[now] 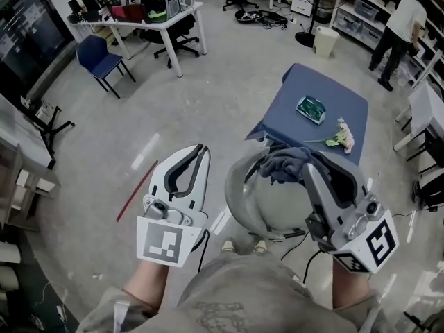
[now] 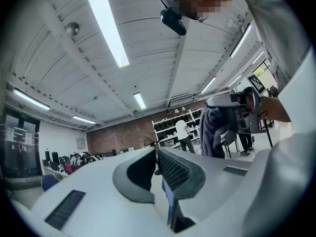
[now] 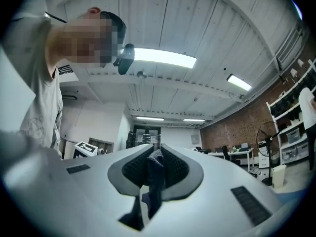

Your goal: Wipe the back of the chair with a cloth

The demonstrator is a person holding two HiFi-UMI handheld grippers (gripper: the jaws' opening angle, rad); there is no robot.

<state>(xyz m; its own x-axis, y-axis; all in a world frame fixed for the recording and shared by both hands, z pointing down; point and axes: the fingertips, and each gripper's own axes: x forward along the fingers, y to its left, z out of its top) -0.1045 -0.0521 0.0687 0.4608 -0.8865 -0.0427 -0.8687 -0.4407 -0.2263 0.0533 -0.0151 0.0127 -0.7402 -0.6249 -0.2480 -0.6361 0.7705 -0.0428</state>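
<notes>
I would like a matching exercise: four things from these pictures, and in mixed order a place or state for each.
1 left gripper
2 right gripper
3 green packet
4 blue chair

A on the blue table
B jaws shut on the dark cloth
C jaws shut, nothing between them
D near the white desk

Pairs: 1-C; 2-B; 3-A; 4-D
</notes>
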